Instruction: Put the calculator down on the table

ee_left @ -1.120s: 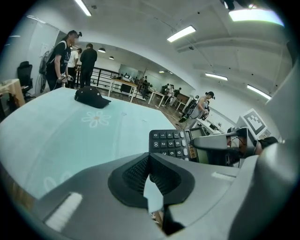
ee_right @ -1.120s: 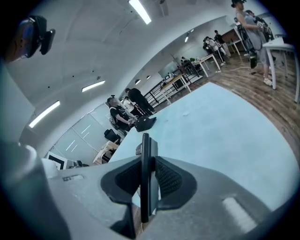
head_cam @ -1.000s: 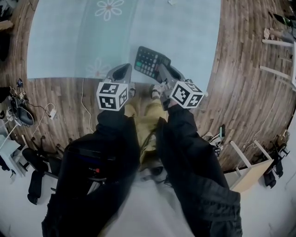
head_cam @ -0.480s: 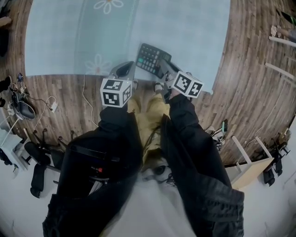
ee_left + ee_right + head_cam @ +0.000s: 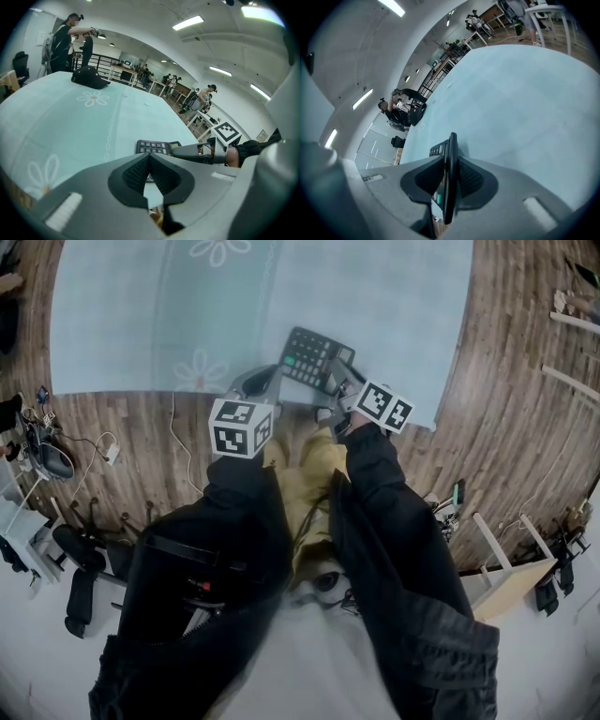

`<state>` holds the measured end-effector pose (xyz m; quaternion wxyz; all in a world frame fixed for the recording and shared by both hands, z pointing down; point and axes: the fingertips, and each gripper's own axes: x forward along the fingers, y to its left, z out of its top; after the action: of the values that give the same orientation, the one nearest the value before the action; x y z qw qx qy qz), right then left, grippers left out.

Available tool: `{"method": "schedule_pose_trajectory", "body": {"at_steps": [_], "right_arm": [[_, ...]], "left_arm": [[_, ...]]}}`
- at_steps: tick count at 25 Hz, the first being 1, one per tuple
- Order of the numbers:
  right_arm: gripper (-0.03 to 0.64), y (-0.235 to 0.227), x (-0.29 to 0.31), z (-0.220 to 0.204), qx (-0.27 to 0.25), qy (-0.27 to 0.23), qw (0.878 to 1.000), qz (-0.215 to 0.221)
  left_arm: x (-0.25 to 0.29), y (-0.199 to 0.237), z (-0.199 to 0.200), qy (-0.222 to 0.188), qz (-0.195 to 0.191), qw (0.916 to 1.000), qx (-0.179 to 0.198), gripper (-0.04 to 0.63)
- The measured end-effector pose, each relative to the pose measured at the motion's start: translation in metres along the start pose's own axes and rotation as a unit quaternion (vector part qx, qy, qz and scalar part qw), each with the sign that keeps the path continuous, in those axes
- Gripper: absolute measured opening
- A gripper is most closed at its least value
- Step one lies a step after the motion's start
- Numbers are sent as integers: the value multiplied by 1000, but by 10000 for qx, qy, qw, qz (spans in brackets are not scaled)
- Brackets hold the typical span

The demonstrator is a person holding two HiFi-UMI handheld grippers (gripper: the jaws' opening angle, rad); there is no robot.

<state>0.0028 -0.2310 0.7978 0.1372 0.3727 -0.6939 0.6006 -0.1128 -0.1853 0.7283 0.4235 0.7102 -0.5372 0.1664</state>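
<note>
Broadly, I see a large hall with strip lights [image 5: 187, 22] on a white ceiling and a wood-plank floor [image 5: 497, 381]. A white cable [image 5: 178, 442] trails over the floor near the table's front edge. The table [image 5: 394, 306] fills the upper part of the head view. It is covered by a pale blue cloth printed with white flowers [image 5: 199, 371]. In the left gripper view, a black cap [image 5: 89, 77] lies at the far end of the table, and a person [image 5: 63, 40] stands just behind it.

The calculator [image 5: 311, 356] sits low over the near right part of the table, keys up. I cannot tell whether it touches the cloth. The right gripper [image 5: 336, 371] holds it by its near edge. Its jaws are opening, and the pads lie against both faces of the calculator. The left gripper [image 5: 258, 381] hovers just beside it with its jaws together and nothing between them.
</note>
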Motion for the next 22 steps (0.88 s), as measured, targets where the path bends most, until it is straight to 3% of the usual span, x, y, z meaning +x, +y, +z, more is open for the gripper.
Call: {"method": "schedule_pose_trajectory", "body": {"at_steps": [7, 9, 12, 17, 22], "right_arm": [[80, -3, 3, 0, 56, -79, 9999, 81], [120, -5, 0, 2, 56, -126, 9999, 69], [124, -5, -11, 8, 72, -274, 9996, 81], [123, 12, -45, 41, 18, -864, 9962, 134], [101, 60, -97, 83, -274, -1566, 9867, 351]], "left_arm": [[-3, 3, 0, -58, 36, 10000, -55, -3], [-5, 1, 3, -111, 29, 9999, -46, -3], [-8, -6, 13, -236, -8, 9997, 35, -3], [-14, -24, 47, -566, -101, 9981, 238, -3], [-35, -54, 100, -1144, -119, 9923, 453, -3]]}}
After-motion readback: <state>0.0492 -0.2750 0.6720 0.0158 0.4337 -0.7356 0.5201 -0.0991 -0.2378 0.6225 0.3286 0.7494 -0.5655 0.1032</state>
